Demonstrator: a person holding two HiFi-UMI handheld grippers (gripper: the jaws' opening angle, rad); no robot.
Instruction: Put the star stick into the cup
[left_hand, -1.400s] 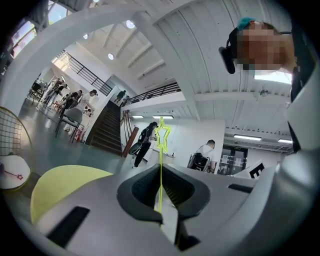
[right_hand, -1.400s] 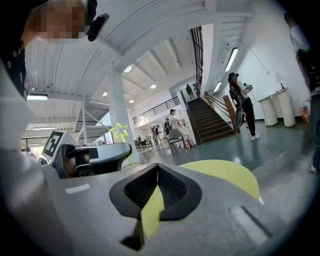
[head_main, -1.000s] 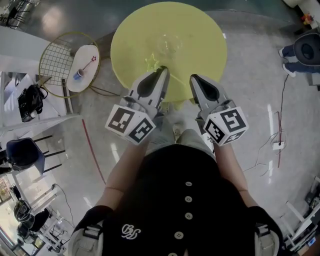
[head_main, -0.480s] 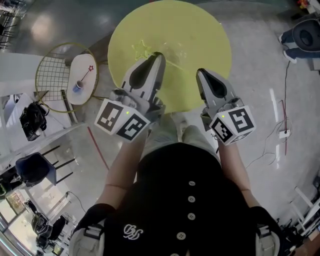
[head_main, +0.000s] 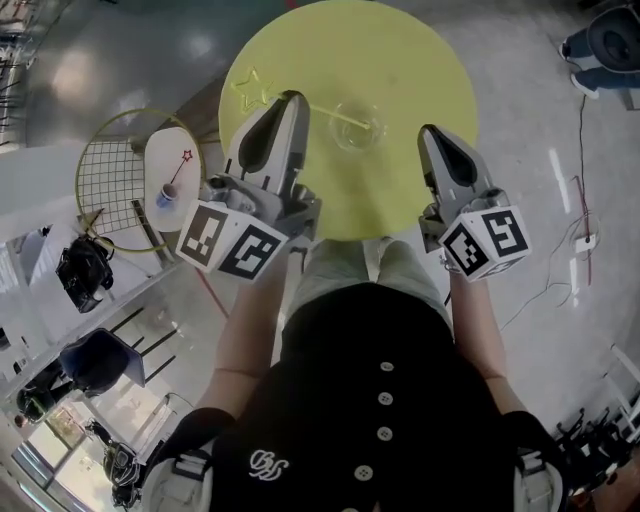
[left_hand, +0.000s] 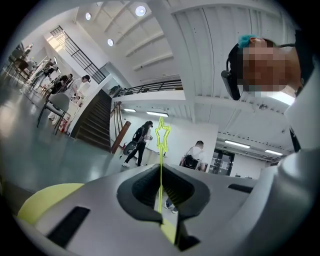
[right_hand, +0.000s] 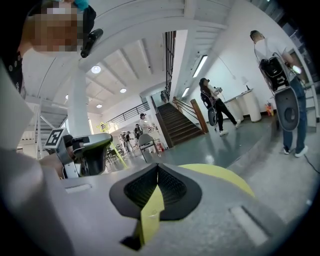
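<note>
The left gripper is clamping the star stick above the yellow table, its plain end reaching toward the clear cup but seemingly not yet inside, while the right gripper is hovering nearby, closed and empty.

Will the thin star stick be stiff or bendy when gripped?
The star stick looks very thin and long, so probably light and somewhat bendy. The left hand-held gripper is shut on its narrow shaft, so it might swivel or slip.
</note>
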